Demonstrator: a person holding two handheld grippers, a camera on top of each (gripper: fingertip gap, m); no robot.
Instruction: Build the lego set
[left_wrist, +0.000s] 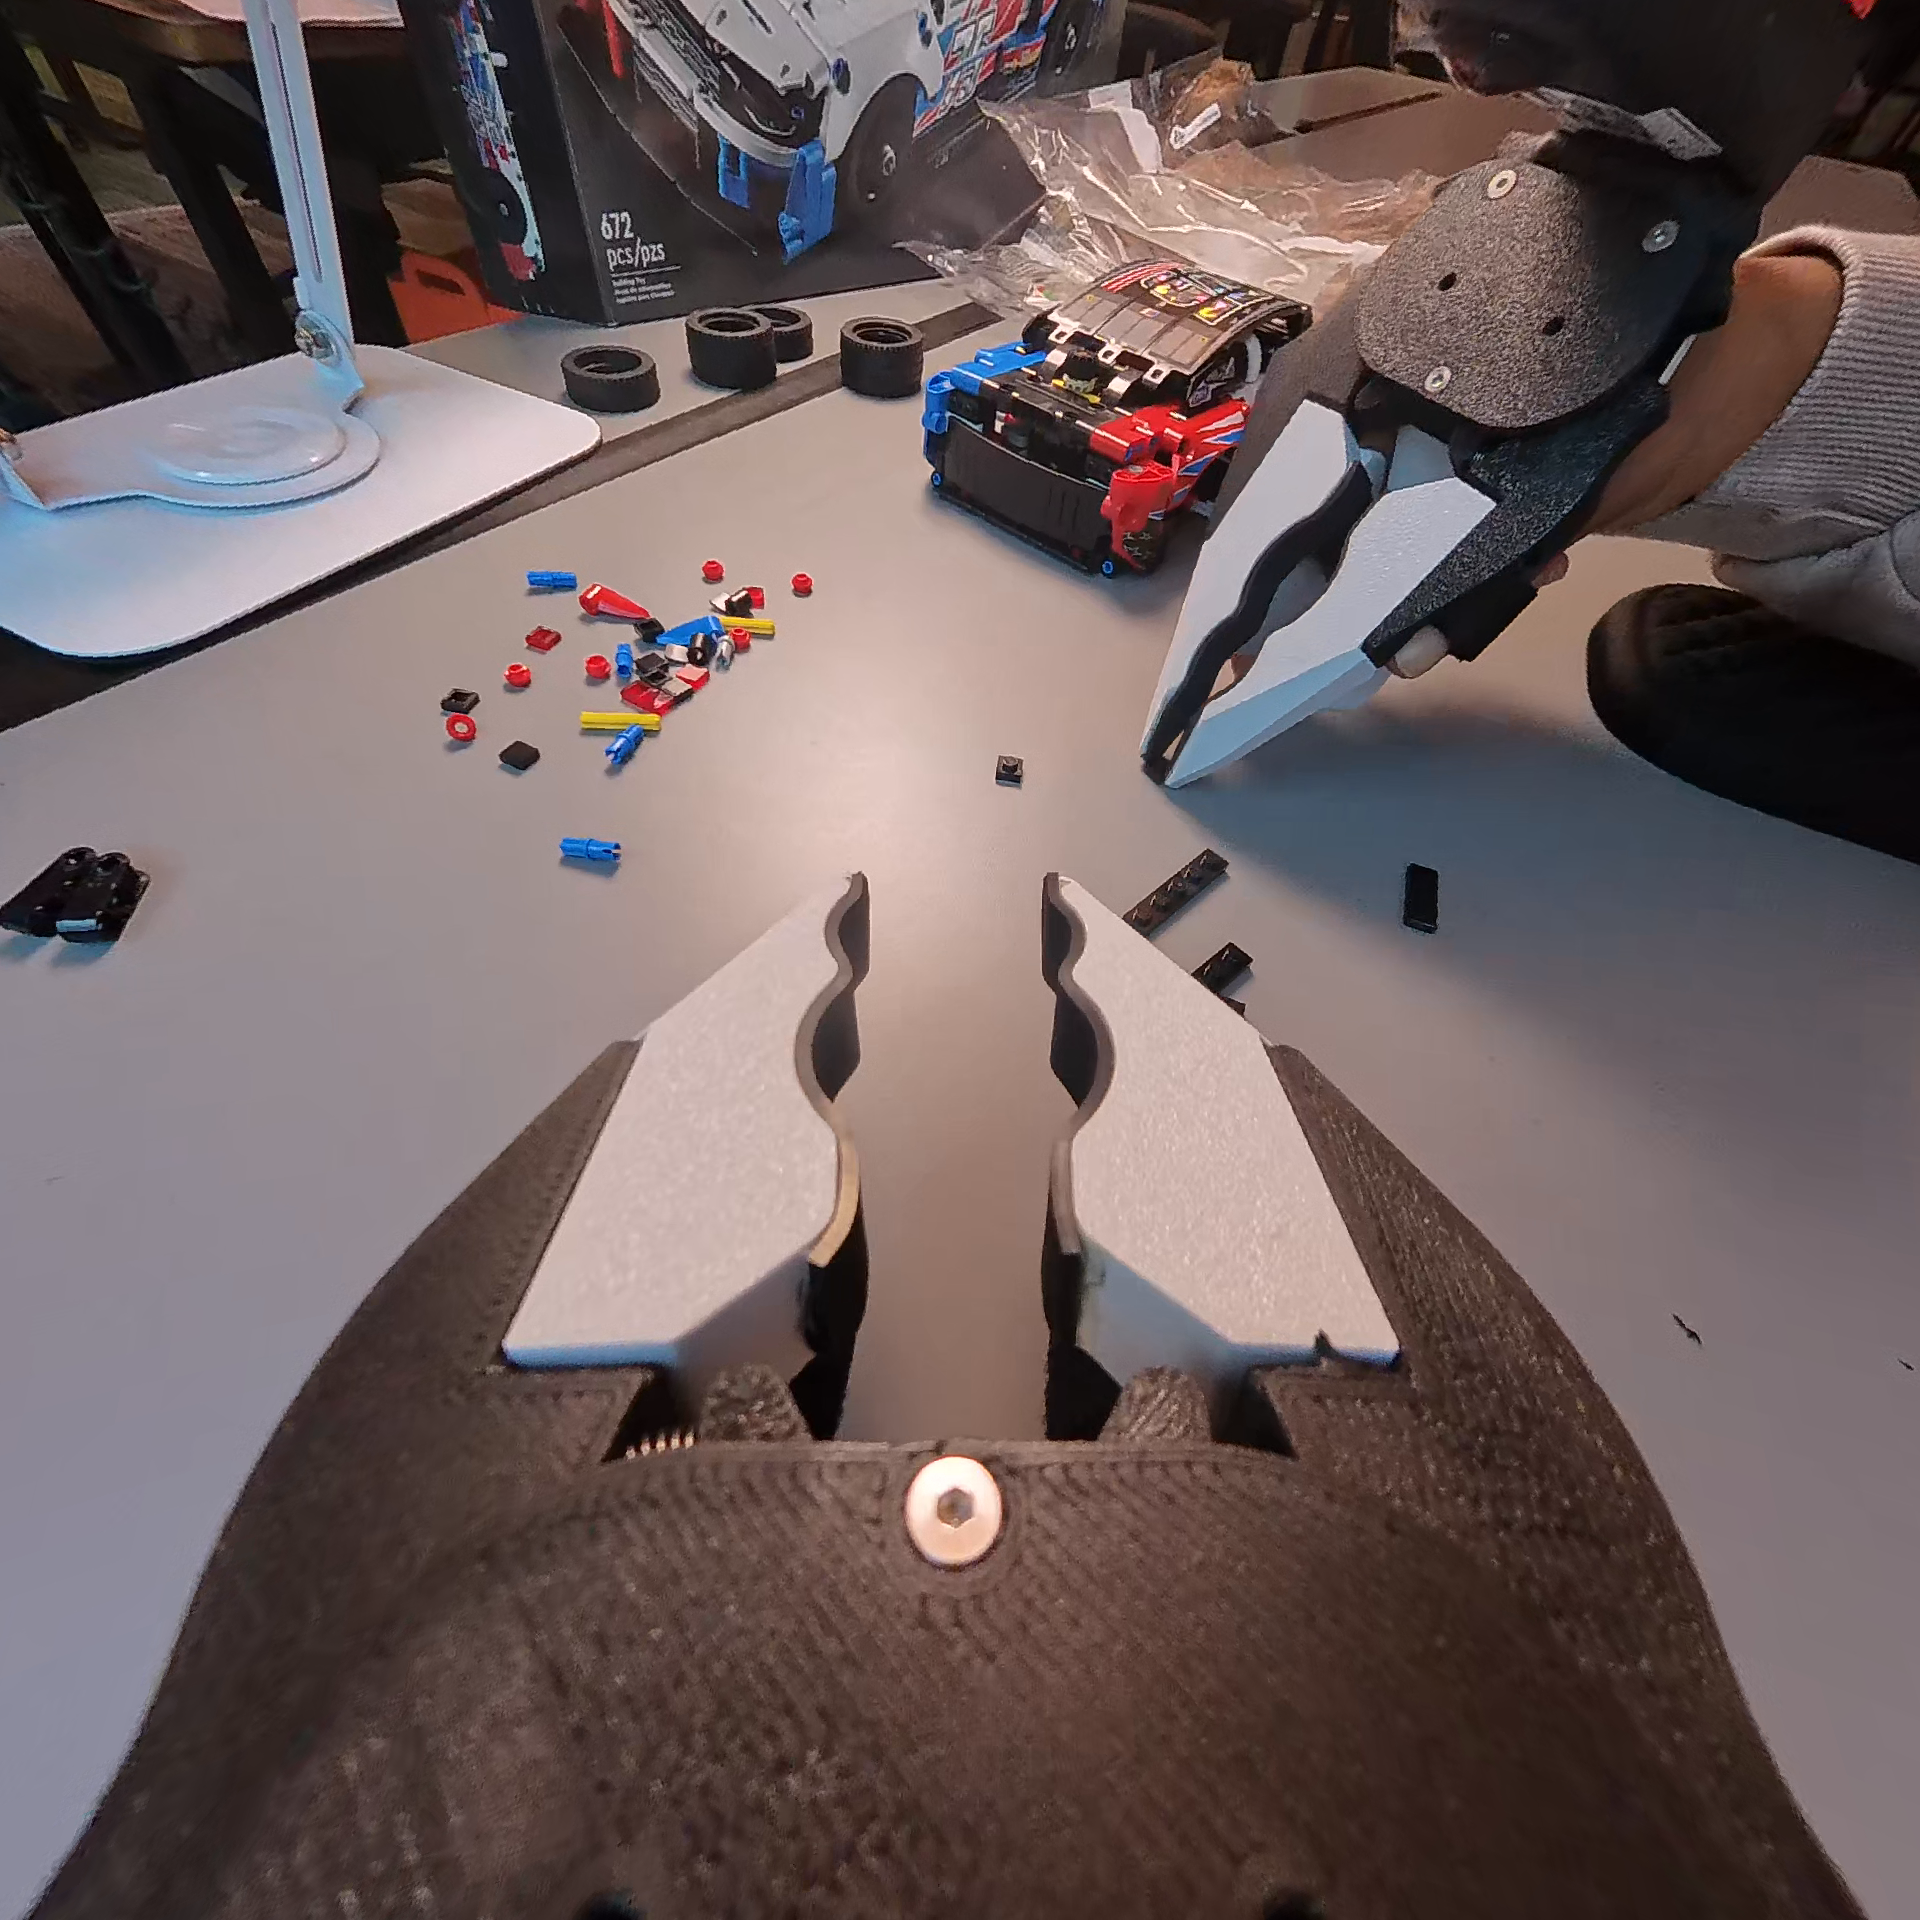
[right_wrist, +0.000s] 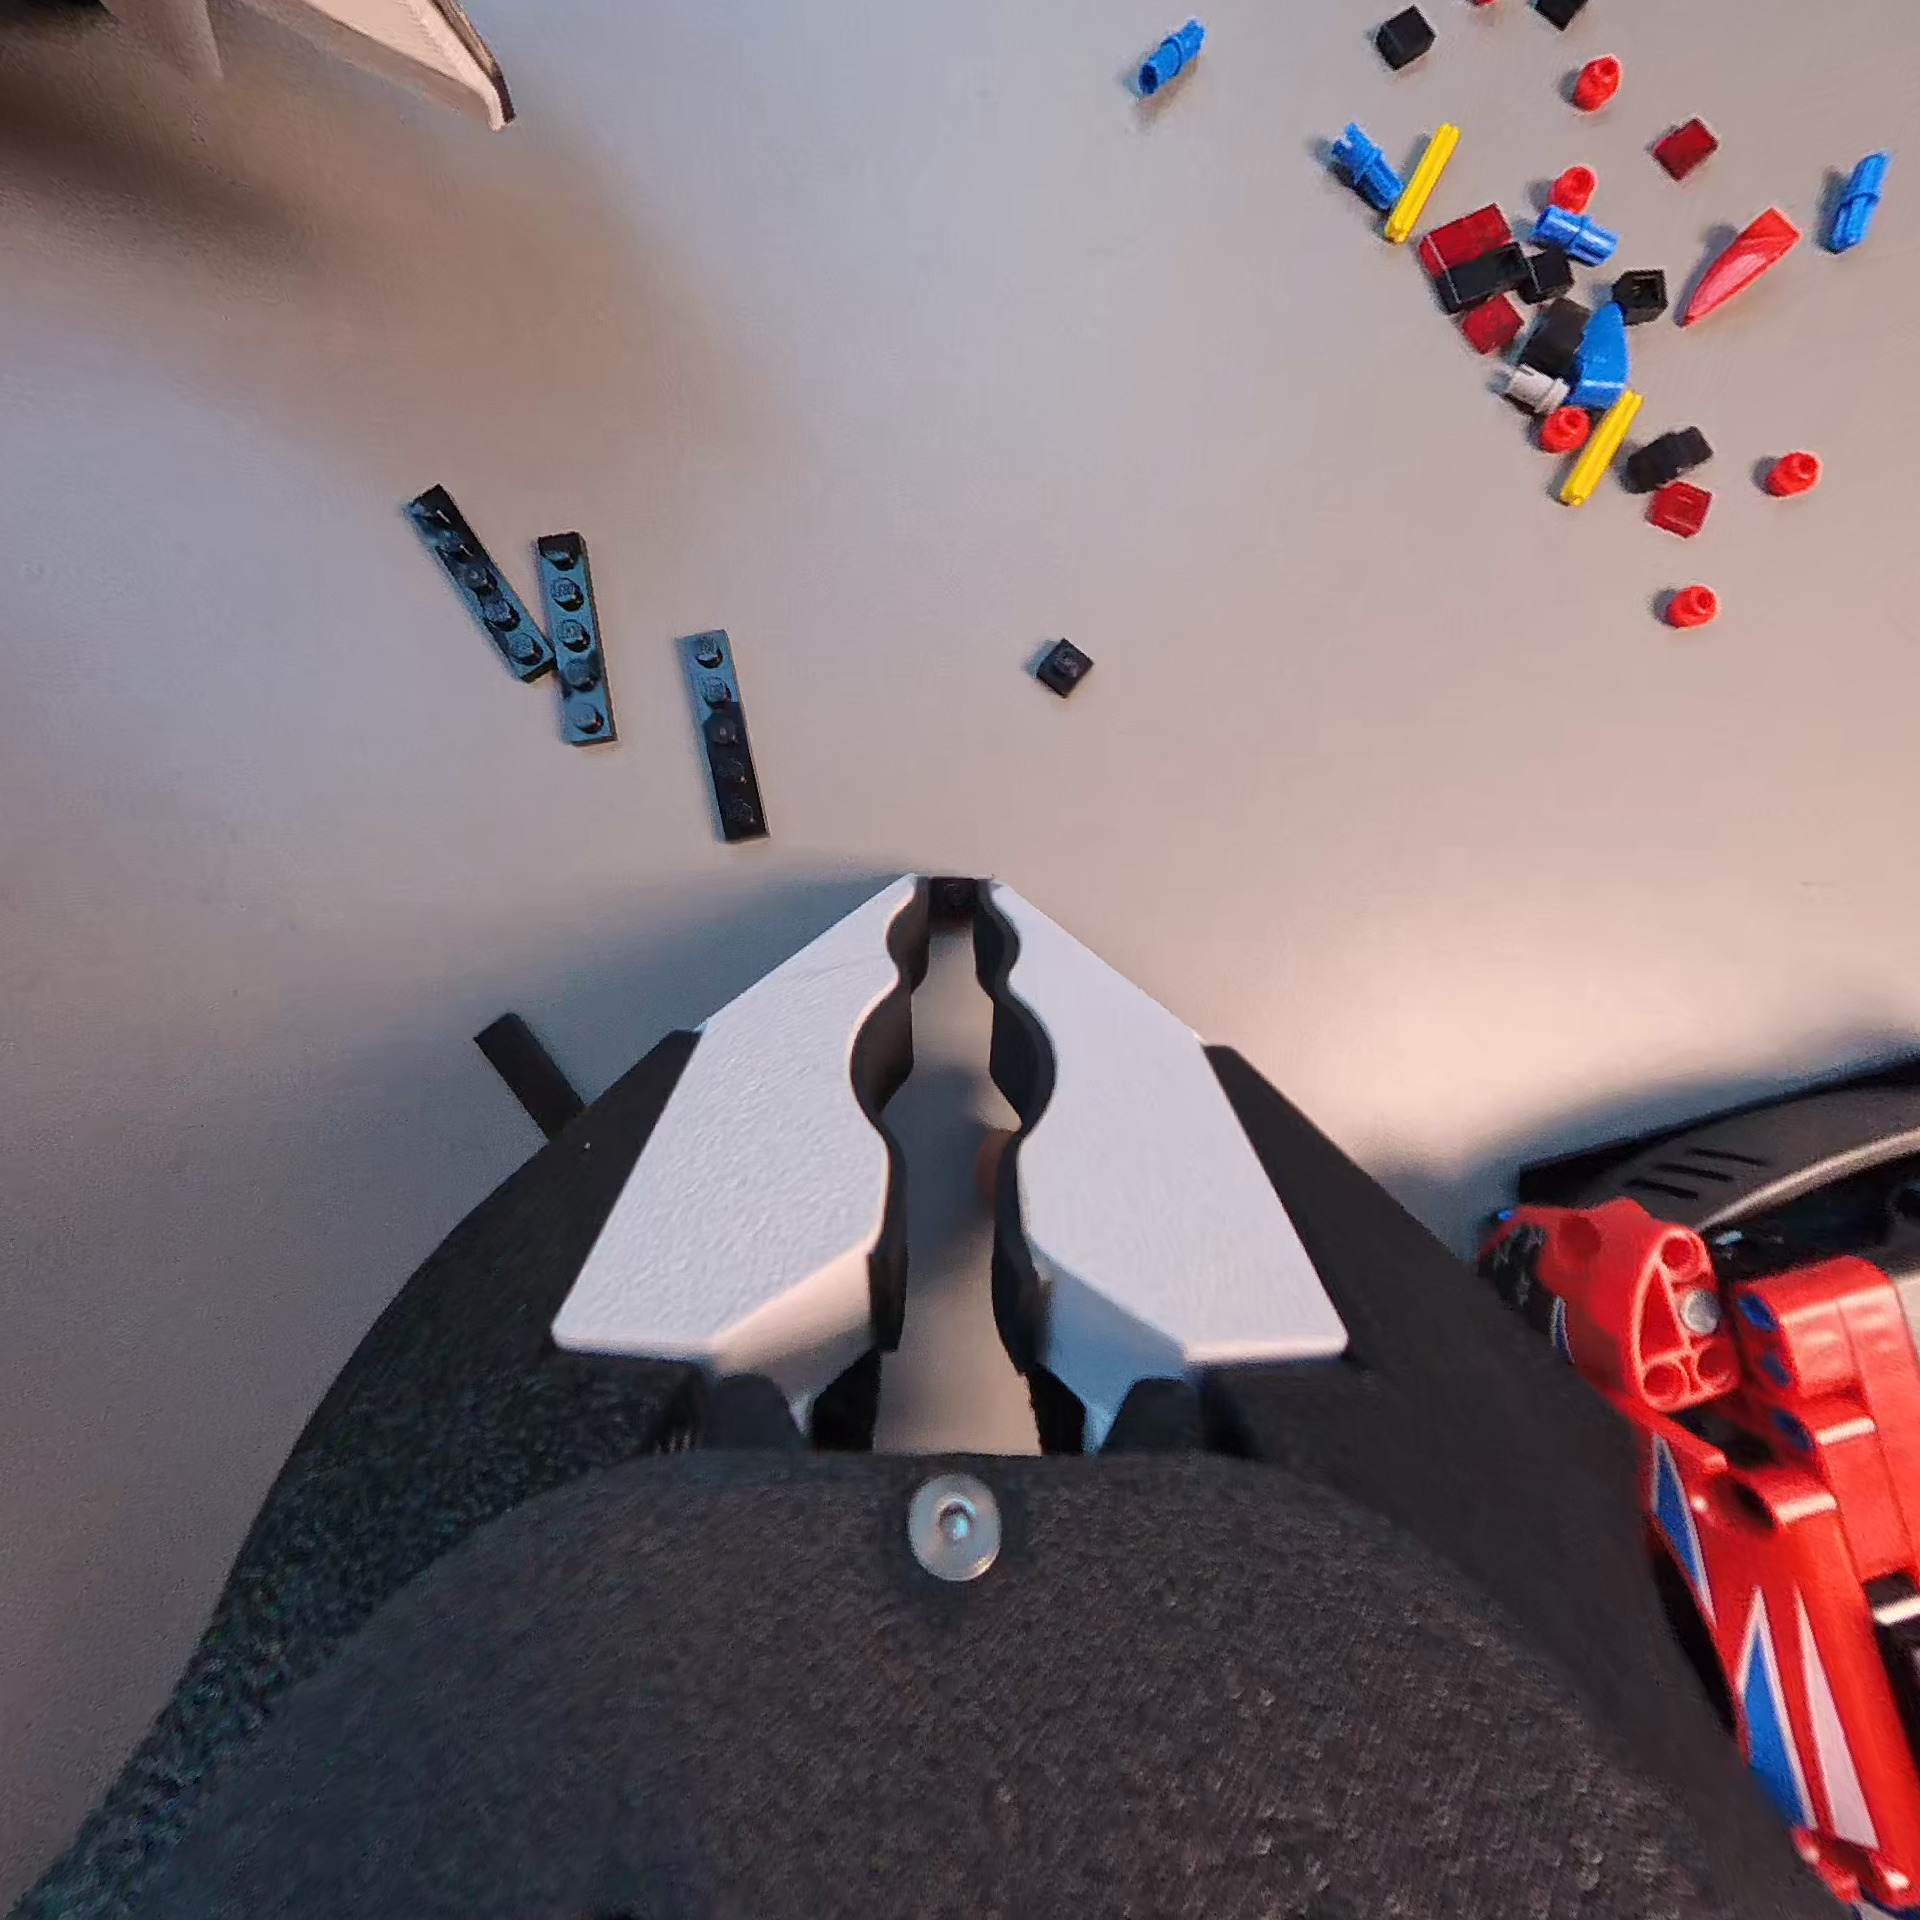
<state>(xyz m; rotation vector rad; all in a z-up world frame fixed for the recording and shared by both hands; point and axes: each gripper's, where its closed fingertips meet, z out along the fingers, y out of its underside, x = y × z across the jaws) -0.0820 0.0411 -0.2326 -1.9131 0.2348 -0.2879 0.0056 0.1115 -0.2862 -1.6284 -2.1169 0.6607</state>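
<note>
Right gripper (right_wrist: 951, 896) pinched small black piece (right_wrist: 951, 891) at fingertips, down on table (right_wrist: 1143, 831). Left gripper (left_wrist: 954, 883) gaped, empty. Tiny, light, rigid, probably slippery; best gripped across flat sides, gently.

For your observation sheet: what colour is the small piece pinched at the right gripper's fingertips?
Black. The small piece sits between the right gripper tips, clearest in the right wrist view.

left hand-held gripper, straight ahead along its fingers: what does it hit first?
Probably the small black square piece, just right of the open left hand-held gripper line; bare table otherwise. Depth unclear.
</note>
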